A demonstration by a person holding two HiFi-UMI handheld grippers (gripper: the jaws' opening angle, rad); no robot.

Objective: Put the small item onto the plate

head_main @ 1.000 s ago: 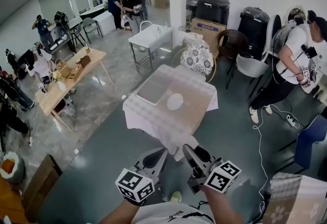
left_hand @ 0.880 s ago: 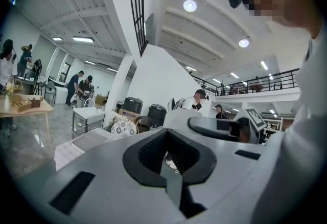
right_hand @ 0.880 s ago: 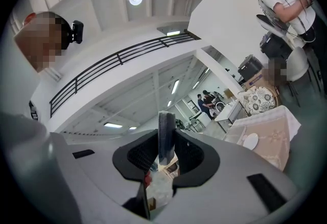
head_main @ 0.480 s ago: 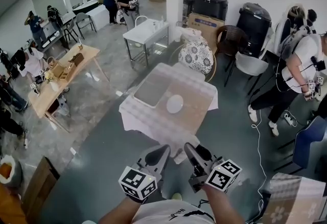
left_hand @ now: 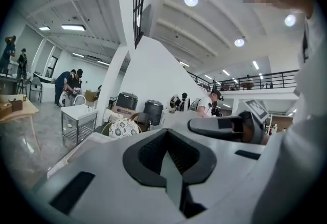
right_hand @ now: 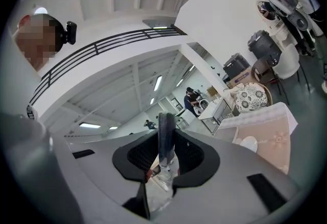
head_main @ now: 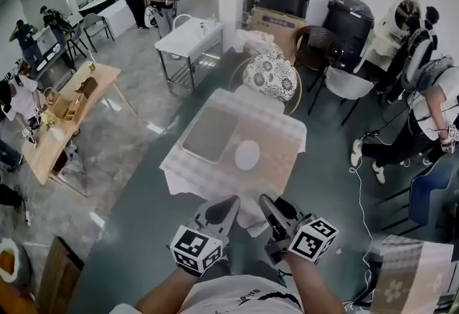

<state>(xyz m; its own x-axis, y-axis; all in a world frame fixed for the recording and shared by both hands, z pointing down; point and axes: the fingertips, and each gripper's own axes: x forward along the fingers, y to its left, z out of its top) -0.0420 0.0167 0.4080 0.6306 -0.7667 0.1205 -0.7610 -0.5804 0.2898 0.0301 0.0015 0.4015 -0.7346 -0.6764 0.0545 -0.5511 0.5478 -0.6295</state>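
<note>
Head view: one worktop [head_main: 276, 155] bears one plate [head_main: 247, 154] and one tray [head_main: 209, 133]. The left hand-held gripper [head_main: 224, 211] is closed and empty; the right hand-held gripper [head_main: 276, 211] pinches one small clear item [right_hand: 164, 177].

My jaws are closed on a small item [right_hand: 163, 169], clear below, with a dark strip standing upright. At four o'clock, a cloth-covered tabletop [right_hand: 278, 136] carries a white plate [right_hand: 249, 143].
</note>
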